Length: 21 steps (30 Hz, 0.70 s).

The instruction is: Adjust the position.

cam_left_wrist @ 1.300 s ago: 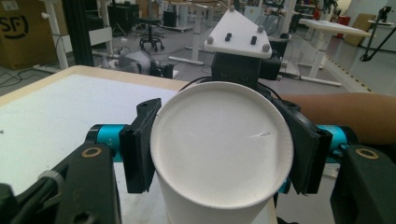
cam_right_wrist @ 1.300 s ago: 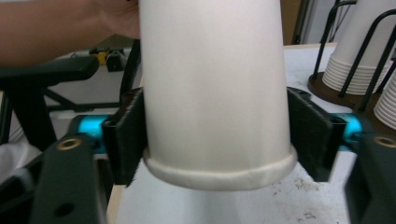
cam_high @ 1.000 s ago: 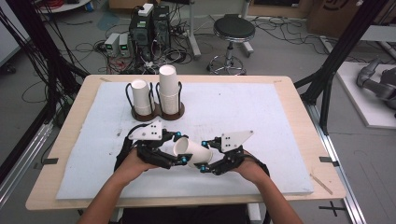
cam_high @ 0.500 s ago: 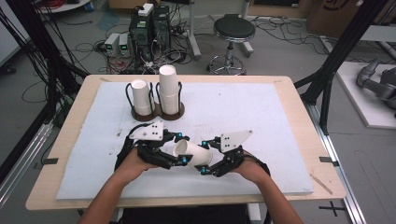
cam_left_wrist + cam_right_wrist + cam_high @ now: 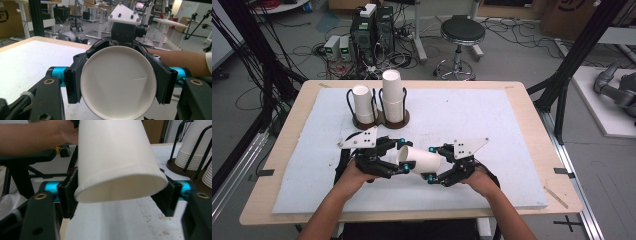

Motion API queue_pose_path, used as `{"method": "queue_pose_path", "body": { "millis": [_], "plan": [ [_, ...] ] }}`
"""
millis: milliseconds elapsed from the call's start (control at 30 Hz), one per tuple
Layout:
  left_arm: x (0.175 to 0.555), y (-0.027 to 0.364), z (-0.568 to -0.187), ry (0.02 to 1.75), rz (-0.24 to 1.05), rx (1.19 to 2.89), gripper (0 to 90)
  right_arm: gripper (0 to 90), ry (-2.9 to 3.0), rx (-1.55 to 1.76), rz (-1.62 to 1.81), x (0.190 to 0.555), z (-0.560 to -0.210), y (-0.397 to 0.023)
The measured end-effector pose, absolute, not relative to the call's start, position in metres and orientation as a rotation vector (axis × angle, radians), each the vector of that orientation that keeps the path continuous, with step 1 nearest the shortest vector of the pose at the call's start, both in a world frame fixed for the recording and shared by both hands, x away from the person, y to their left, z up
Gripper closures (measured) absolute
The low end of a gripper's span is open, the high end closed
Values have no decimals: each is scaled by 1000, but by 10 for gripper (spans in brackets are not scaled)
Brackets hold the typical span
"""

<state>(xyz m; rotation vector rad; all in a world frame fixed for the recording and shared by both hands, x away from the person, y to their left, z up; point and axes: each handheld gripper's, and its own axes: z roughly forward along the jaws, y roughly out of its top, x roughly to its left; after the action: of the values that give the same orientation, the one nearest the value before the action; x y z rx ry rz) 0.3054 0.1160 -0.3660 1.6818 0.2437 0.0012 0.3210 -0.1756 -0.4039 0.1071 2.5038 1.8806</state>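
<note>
paper cup held sideways between two hand-held grippers

cables, computer boxes and a round stool crowd the grey floor behind a wooden bench topped with a white mat. from the high view, two stacks of white cups stand in wire holders near the far left of the mat: a shorter stack and, just beside it, a taller stack. toward the near edge a single paper cup lies on its side in the air between the two tools. the left hand-held gripper meets it at the rim end, the right hand-held gripper at the base end. both forearms come in from the bottom edge.

from the left gripper view, the cup's flat round base faces the camera, and the black jaws of the right hand-held gripper press against its two sides, pinching it. the white plate on top of that tool sits above the cup, and a bare forearm runs off to the right. this camera's own jaws stand wide at the lower corners, apart from the cup.

from the right gripper view, the cup's open mouth tilts toward the camera, its wall rising away. the jaws here close on the cup at either side near the rim. the other hand shows beyond, and the cup stacks stand at the right.
</note>
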Motion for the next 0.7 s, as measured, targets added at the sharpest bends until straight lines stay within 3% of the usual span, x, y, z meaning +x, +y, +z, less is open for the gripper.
{"method": "queue_pose_path", "body": {
  "millis": [233, 400, 500, 700],
  "plan": [
    [305, 120, -372, 244, -14, 1762, 366, 423, 2556, 60, 1804, 320, -406, -175],
    [302, 119, -371, 237, 12, 1803, 353, 432, 2576, 26, 1758, 319, -405, -175],
    [300, 119, -368, 235, 69, 1857, 270, 433, 2594, 19, 1732, 318, -405, -174],
    [299, 118, -367, 207, 63, 1895, 280, 432, 2618, 0, 1700, 318, -405, -173]
  ]
}}
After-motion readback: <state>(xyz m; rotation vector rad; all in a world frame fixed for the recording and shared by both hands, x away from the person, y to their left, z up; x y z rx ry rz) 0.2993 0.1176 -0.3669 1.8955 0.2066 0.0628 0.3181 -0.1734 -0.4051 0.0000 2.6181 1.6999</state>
